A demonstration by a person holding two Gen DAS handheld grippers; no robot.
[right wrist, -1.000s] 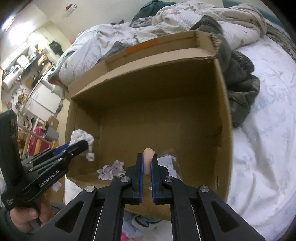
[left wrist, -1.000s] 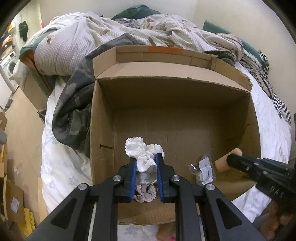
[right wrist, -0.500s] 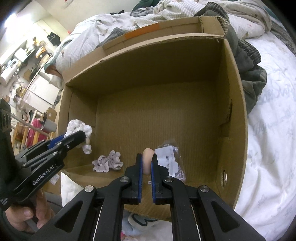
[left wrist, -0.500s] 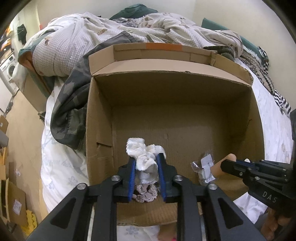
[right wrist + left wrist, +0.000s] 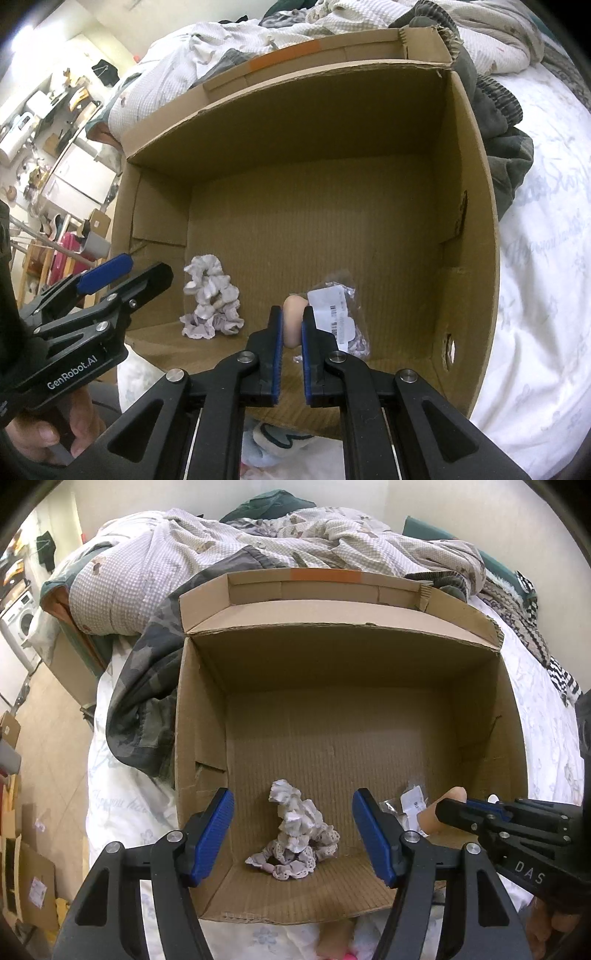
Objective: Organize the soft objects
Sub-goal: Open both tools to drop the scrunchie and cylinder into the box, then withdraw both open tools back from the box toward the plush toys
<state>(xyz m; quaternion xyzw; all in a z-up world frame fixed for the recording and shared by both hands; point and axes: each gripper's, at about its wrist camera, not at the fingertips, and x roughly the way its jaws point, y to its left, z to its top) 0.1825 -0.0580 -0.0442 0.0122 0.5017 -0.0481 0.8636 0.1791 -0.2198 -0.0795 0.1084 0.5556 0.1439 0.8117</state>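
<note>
An open cardboard box (image 5: 199, 716) (image 5: 476, 221) stands on the bed. A white scrunchie (image 5: 293, 814) (image 5: 208, 286) lies on a lilac lace scrunchie (image 5: 291, 864) (image 5: 201, 326) on the box floor near the front wall. My left gripper (image 5: 293, 834) (image 5: 122, 273) is open and empty above them. My right gripper (image 5: 291, 323) (image 5: 448, 808) is shut on a beige soft piece (image 5: 293, 317) (image 5: 441, 810) and holds it over the box, beside a clear plastic packet (image 5: 338, 314) (image 5: 410, 805).
Crumpled bedding (image 5: 258, 542) and dark clothes (image 5: 144, 701) (image 5: 502, 147) surround the box on the white sheet (image 5: 546, 258). The floor with flat cardboard pieces (image 5: 22, 867) lies left of the bed. A pale blue item (image 5: 280, 446) lies just in front of the box.
My left gripper has opened and let go of the white scrunchie, which now lies on the lilac one. Both grippers have moved further over the box.
</note>
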